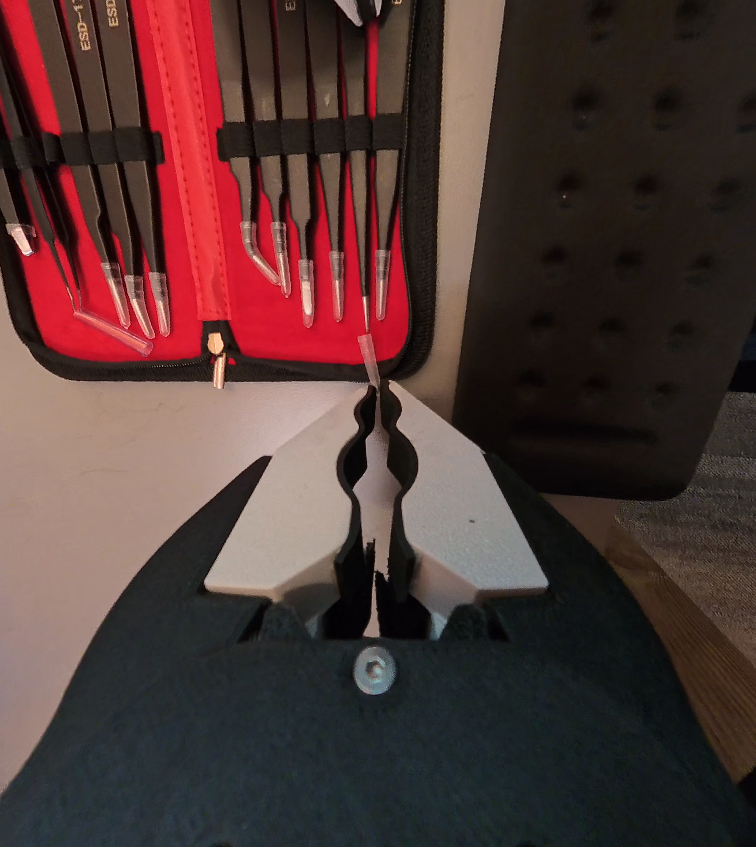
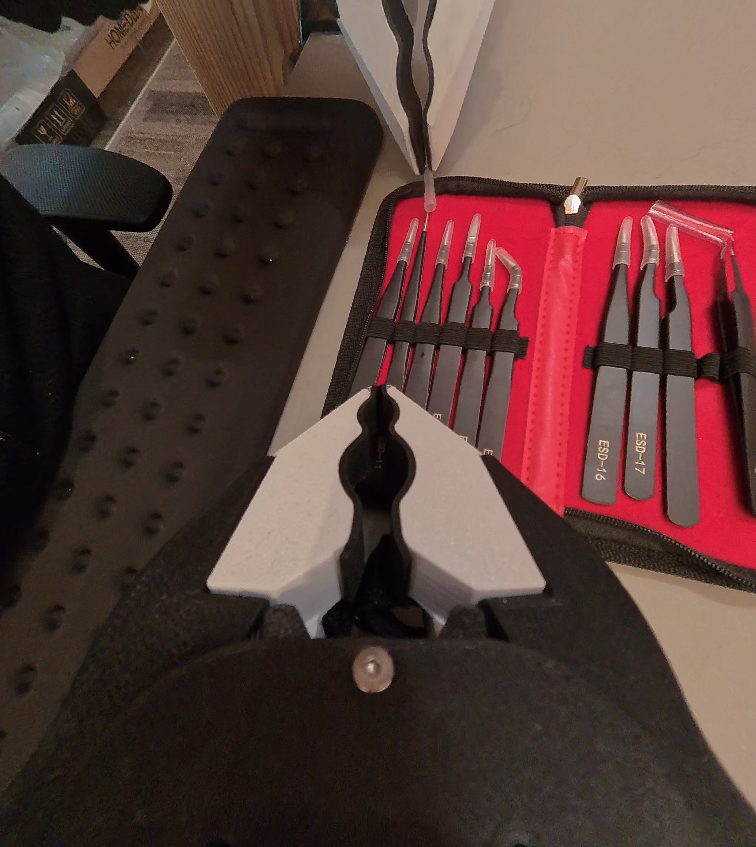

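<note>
1. Left tongs (image 1: 377, 389) are pressed together on a small clear tip cap (image 1: 367, 355), pinched at its near end just over the case's zipper edge; the same tongs are seen from the right wrist view (image 2: 426, 172) with the cap (image 2: 429, 195) sticking out below them
2. The cap is held just off the bare point of a thin black tweezer (image 1: 364, 229), nearly in line with it; touching or apart cannot be told
3. That tweezer (image 2: 413, 293) is strapped under the elastic band (image 2: 445, 341) in the red-lined zip case (image 1: 266, 330), second slot from the case's outer edge
4. Right tongs (image 2: 380, 392) are closed on the butt end of a black tweezer at that side of the case; which slot exactly cannot be told, the grip is partly hidden
5. Other tweezers (image 2: 610, 366) are seen capped in both halves of the case; one loose clear sleeve (image 2: 692, 227) lies on the red lining
6. The case lies open on a pale tabletop (image 1: 69, 458), next to a black dimpled pad (image 2: 174, 343)
</note>
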Demonstrator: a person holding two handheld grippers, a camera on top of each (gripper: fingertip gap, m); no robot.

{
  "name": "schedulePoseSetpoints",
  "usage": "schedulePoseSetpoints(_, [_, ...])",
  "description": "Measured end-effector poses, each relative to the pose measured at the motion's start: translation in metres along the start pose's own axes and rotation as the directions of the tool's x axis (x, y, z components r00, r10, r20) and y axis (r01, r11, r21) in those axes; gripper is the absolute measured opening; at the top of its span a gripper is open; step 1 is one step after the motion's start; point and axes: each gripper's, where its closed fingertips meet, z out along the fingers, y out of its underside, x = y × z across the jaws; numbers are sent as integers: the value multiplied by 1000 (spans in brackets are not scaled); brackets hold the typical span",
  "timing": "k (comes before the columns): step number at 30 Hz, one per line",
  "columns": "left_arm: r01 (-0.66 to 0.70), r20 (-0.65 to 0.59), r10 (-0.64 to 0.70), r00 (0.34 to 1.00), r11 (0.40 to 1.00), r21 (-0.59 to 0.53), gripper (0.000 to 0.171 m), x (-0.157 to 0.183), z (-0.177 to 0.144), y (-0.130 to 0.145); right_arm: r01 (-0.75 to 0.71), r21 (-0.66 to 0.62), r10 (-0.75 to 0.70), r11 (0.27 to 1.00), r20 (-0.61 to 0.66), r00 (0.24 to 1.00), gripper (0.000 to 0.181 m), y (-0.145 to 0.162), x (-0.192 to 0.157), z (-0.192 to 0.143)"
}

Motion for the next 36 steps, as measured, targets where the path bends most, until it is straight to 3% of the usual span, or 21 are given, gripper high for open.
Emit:
schedulePoseSetpoints(18, [-55,-95,40,995,985,-161,0,3,2,1,15,6,-15,1000,10,1000,0,0,-3,-1])
schedulePoseSetpoints(22, [-45,-97,30,995,987,-154,0,3,3,-2,-10,62,11,998,-7,1000,0,-7,0,-8])
schedulePoseSetpoints(26, [-28,-73,19,997,992,-125,0,2,3,-4,6,49,-2,999,-66,998,6,-9,5,-5])
schedulePoseSetpoints(36, [3,-3,-3,1000,997,-77,0,-2,4,-7,32,3,-32,999,-89,996,3,-3,5,2])
